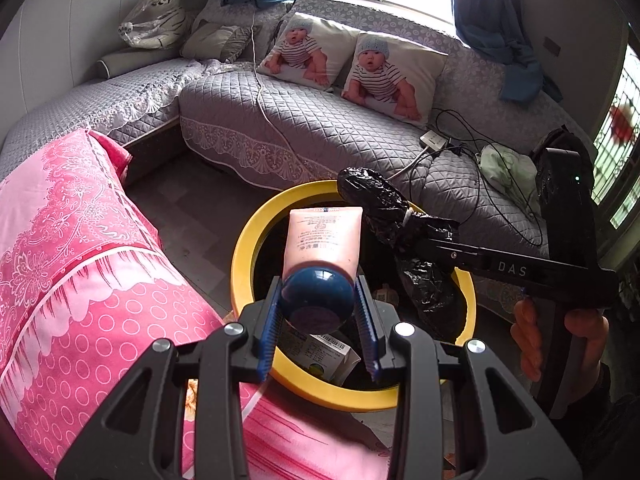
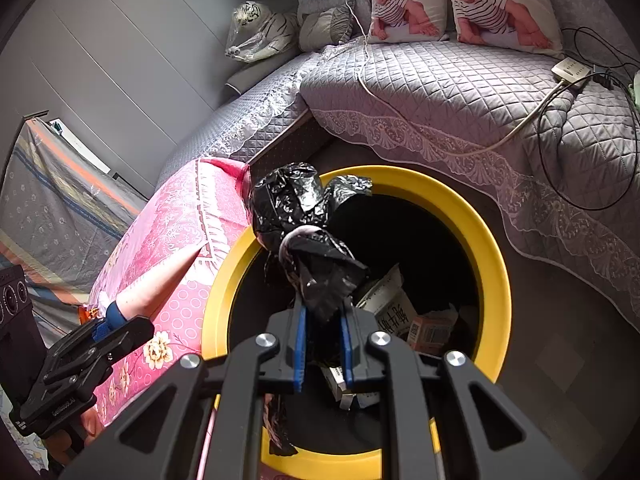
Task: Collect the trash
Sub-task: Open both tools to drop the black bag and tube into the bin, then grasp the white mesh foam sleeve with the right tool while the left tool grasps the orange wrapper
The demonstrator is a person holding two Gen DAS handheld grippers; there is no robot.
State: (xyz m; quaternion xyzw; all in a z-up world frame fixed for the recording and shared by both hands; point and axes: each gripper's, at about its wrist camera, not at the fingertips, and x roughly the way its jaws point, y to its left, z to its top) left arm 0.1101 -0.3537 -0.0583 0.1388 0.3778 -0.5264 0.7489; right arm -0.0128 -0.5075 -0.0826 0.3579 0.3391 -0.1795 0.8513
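Note:
My left gripper [image 1: 318,304] is shut on a pink tube [image 1: 324,236] by its dark blue cap and holds it over the yellow-rimmed bin [image 1: 248,248]. My right gripper [image 2: 324,316] is shut on a bundle of black plastic bags [image 2: 296,208], tied with a white band, over the same bin [image 2: 480,240]. In the left wrist view the right gripper [image 1: 432,248] comes in from the right with the bundle [image 1: 380,204]. In the right wrist view the left gripper [image 2: 108,326] and tube [image 2: 156,280] show at the lower left. Cartons [image 2: 392,304] lie inside the bin.
A table under a pink cloth [image 1: 80,260] stands left of the bin. A grey quilted sofa [image 1: 300,120] curves behind, with baby-print pillows [image 1: 384,76], a power strip and cables [image 1: 436,140], and a wrapped toy tiger [image 1: 156,16]. Dark floor [image 2: 560,360] lies right of the bin.

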